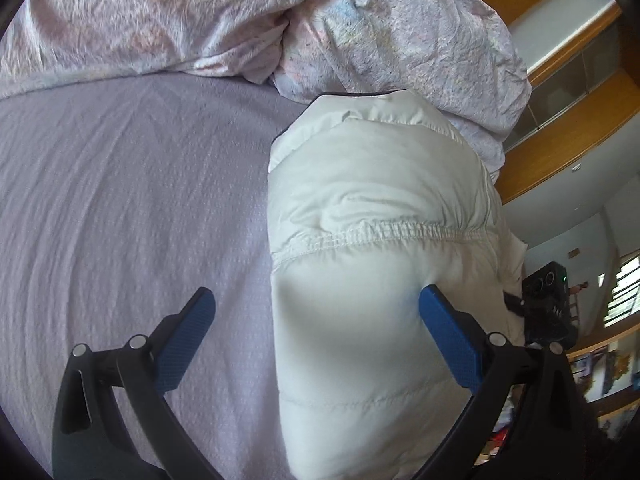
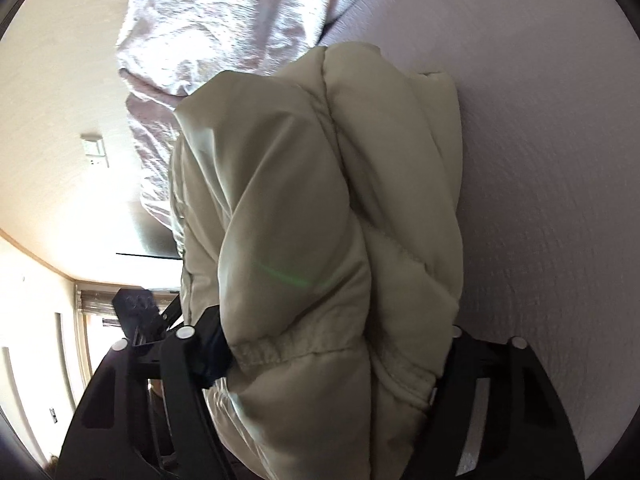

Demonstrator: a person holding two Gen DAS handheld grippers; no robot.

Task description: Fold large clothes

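Note:
A white puffer jacket (image 1: 380, 208) lies bundled on the lavender bed sheet (image 1: 120, 200), its elastic hem seam running across it. My left gripper (image 1: 318, 304) is open wide just above it. Its left blue pad (image 1: 188, 340) hangs over bare sheet and its right pad (image 1: 448, 340) over the jacket's right part, neither pressing. In the right wrist view the jacket (image 2: 320, 200) fills the whole gap of my right gripper (image 2: 332, 332). The left pad (image 2: 214, 350) pushes into the fabric and the other finger is hidden behind the padding.
A crumpled pink patterned duvet (image 1: 160, 20) lies heaped beyond the jacket, touching its far end. Wooden shelving (image 1: 560, 140) stands off the bed at the right. A black device (image 1: 548, 304) shows past the jacket's right edge. A pale wall (image 2: 60, 120) fills the left of the right wrist view.

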